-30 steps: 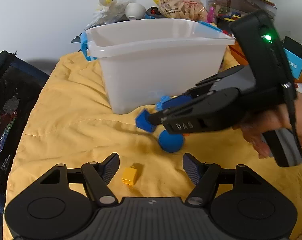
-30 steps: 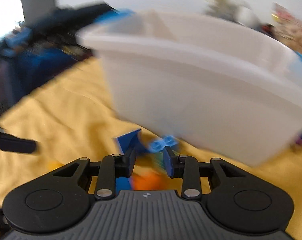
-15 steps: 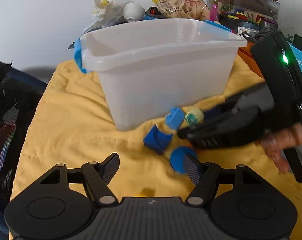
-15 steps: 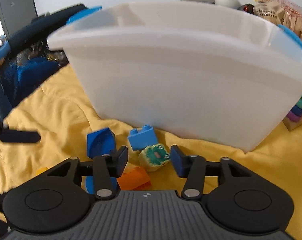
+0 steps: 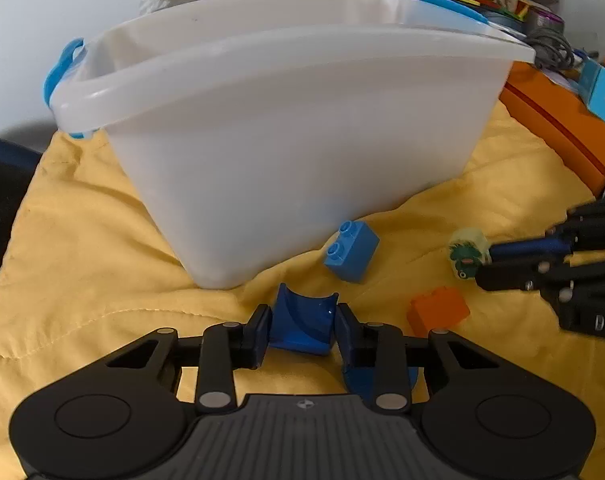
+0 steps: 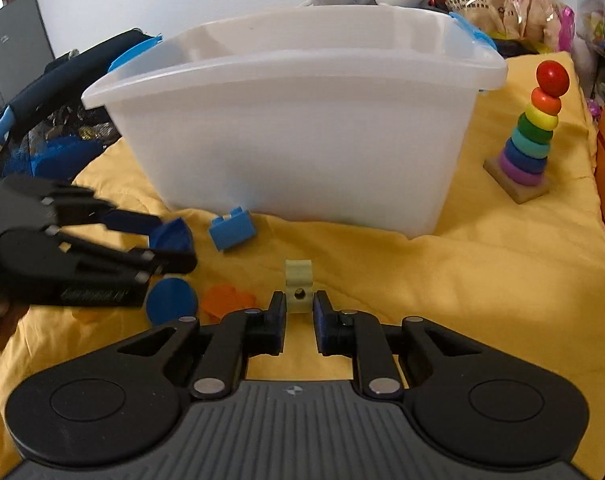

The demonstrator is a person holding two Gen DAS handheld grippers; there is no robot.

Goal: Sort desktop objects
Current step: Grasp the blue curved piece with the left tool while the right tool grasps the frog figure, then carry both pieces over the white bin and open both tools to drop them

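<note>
bins (image 6: 294, 128): 1 | blue blocks (image 5: 351, 251): 2 | orange blocks (image 5: 438, 310): 1 | ring stackers (image 6: 532, 132): 1

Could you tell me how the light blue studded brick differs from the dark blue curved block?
The light blue brick is boxy with two round studs; the dark blue curved block is scooped like a channel. The brick lies free on the cloth; the curved block sits between closing jaws. Both lie near the bin.

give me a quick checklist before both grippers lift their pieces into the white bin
1. Left gripper on the dark blue curved block: ok, jaws closing with the block between them.
2. Right gripper on the pale green toy: ok, jaws closing around it.
3. White bin open on top: ok, no lid.
4. Room inside the bin: cannot tell.
5. Light blue brick and orange brick clear of both grips: ok.
</note>
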